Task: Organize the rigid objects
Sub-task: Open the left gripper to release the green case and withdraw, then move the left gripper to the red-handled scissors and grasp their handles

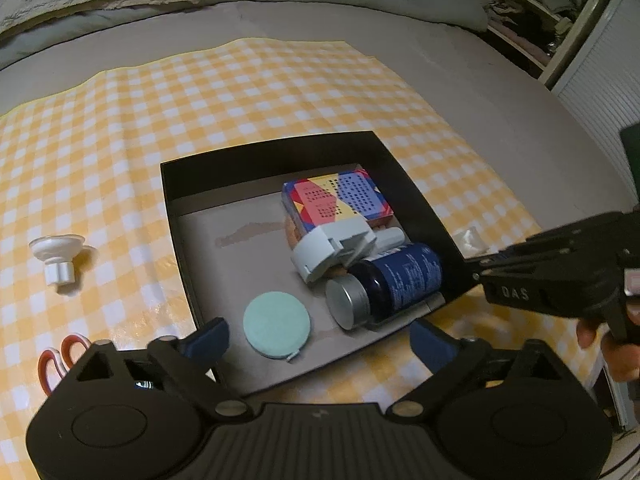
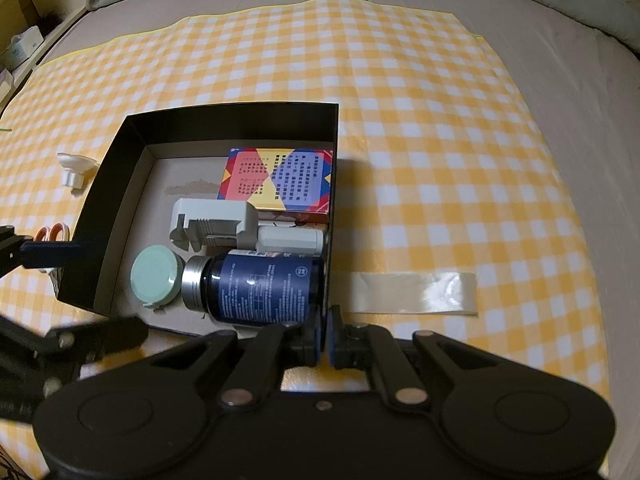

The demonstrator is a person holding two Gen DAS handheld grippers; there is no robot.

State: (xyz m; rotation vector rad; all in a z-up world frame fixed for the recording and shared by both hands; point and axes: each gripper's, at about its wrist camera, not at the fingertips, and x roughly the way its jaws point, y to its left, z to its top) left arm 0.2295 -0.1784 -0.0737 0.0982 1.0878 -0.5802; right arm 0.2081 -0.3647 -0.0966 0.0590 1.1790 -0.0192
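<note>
A black box on the yellow checked cloth holds a colourful carton, a grey plastic holder, a white tube, a dark blue bottle with a silver cap and a round mint-green case. My left gripper is open and empty over the box's near edge. My right gripper is shut on the box's right wall at its near corner; it also shows in the left wrist view.
A white suction cup and red-handled scissors lie on the cloth left of the box. A clear tape strip lies right of it. Bedding and shelves lie beyond.
</note>
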